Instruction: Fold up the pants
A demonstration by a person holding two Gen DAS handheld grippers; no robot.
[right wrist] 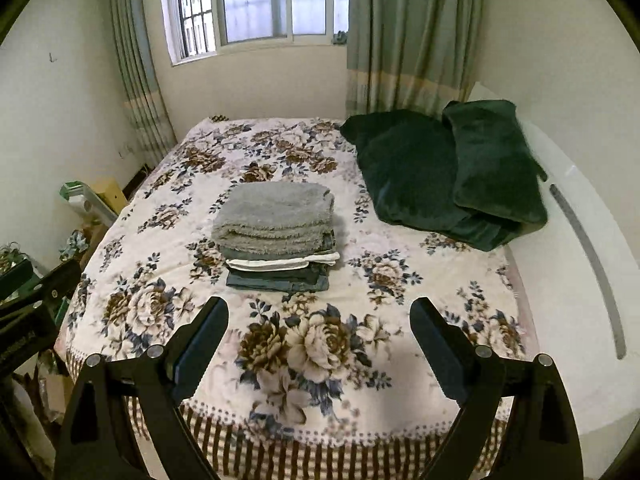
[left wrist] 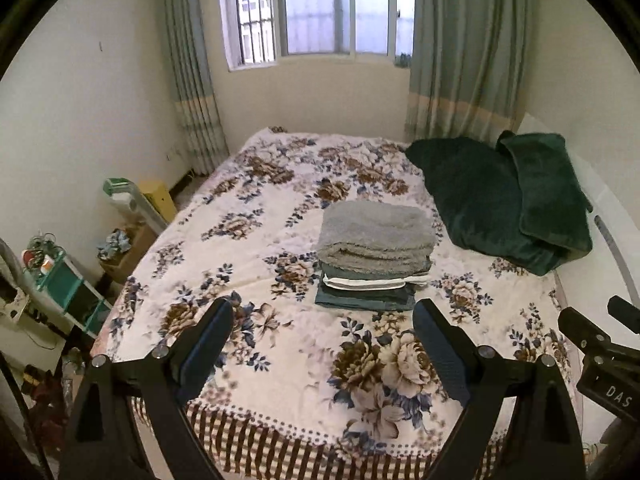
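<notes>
A stack of folded clothes sits mid-bed on the floral blanket: fluffy grey pants on top, then white and dark blue-green pieces. The right wrist view shows the stack too. My left gripper is open and empty above the bed's near edge, short of the stack. My right gripper is open and empty, also short of the stack. The right gripper's body shows at the right edge of the left wrist view.
A dark green folded blanket and pillow lie at the bed's far right by the white headboard. Shelves and clutter stand on the floor to the left. Curtains and a window are behind the bed.
</notes>
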